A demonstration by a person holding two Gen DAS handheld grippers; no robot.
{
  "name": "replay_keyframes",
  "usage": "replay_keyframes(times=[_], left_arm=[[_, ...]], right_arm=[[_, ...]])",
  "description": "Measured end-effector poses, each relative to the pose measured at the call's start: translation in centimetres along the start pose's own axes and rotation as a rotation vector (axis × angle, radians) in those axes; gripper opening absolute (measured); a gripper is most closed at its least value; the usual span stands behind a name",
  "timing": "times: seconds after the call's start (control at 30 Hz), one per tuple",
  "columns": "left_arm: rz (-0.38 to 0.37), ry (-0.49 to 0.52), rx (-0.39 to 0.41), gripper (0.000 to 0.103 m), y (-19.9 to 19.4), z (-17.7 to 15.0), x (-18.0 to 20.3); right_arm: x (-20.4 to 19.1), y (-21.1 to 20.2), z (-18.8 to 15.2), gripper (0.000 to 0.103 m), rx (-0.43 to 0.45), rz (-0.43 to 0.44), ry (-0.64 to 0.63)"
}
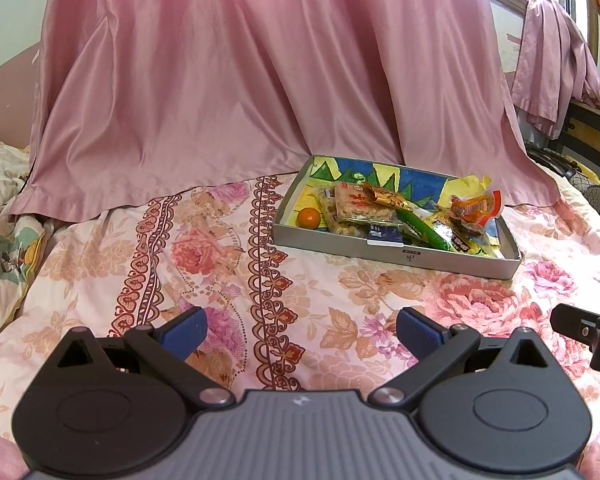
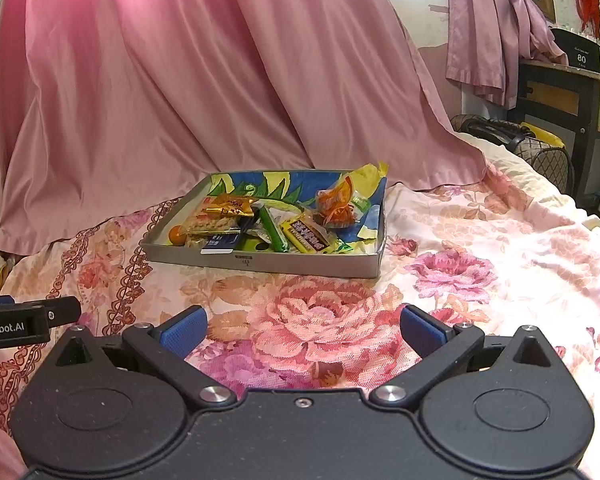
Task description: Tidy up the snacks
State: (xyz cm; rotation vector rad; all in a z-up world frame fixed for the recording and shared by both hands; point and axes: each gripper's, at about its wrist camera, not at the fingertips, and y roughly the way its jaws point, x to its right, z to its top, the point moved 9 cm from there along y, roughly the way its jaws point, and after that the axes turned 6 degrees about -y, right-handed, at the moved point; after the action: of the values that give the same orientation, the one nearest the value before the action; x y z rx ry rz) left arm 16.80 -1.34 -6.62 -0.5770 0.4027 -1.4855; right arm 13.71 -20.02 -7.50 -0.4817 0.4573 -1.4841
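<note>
A shallow grey box [image 1: 396, 253] [image 2: 260, 261] with a blue, yellow and green lining lies on the flowered bedspread. Inside it are several snack packets: a rice cracker pack [image 1: 358, 208] [image 2: 212, 222], a green stick [image 1: 422, 228] [image 2: 273, 226], an orange wrapped snack [image 1: 476, 208] [image 2: 338, 206] and a small orange fruit [image 1: 309, 217] [image 2: 176, 234]. My left gripper [image 1: 302, 330] hovers open over the bedspread, short of the box and to its left. My right gripper [image 2: 302, 330] is open too, nothing between its blue pads, just in front of the box.
A pink curtain [image 1: 240, 80] [image 2: 180, 72] drapes onto the bed behind the box. A dark desk [image 2: 560, 92] and a quilted bag [image 2: 540, 152] stand at the right. Crumpled bedding [image 1: 4, 200] lies far left. Each gripper shows at the other view's edge.
</note>
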Motion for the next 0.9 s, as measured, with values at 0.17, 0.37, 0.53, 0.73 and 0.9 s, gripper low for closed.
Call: replay_keyframes(times=[0.17, 0.37, 0.53, 0.73, 0.9], left_arm=[[0.0, 0.0, 0.0, 0.103, 0.02, 0.06, 0.01], [-0.001, 0.0, -0.001, 0.103, 0.03, 0.1, 0.0], [0.005, 0.001, -0.006, 0.103, 0.1, 0.0, -0.08], [0.041, 0.021, -0.014, 0.103, 0.01, -0.15, -0.19], [0.025, 0.007, -0.035, 0.103, 0.15, -0.2, -0.19]], right_arm=[[-0.04, 0.01, -0.03, 0.102, 0.0, 0.0, -0.001], [-0.17, -0.01, -0.35, 0.102, -0.003, 0.001, -0.001], [-0.14, 0.05, -0.19, 0.102, -0.002, 0.0, -0.001], [-0.14, 0.09, -0.19, 0.102, -0.004, 0.0, -0.001], [-0.18, 0.07, -0.26, 0.102, -0.004, 0.0, -0.001]])
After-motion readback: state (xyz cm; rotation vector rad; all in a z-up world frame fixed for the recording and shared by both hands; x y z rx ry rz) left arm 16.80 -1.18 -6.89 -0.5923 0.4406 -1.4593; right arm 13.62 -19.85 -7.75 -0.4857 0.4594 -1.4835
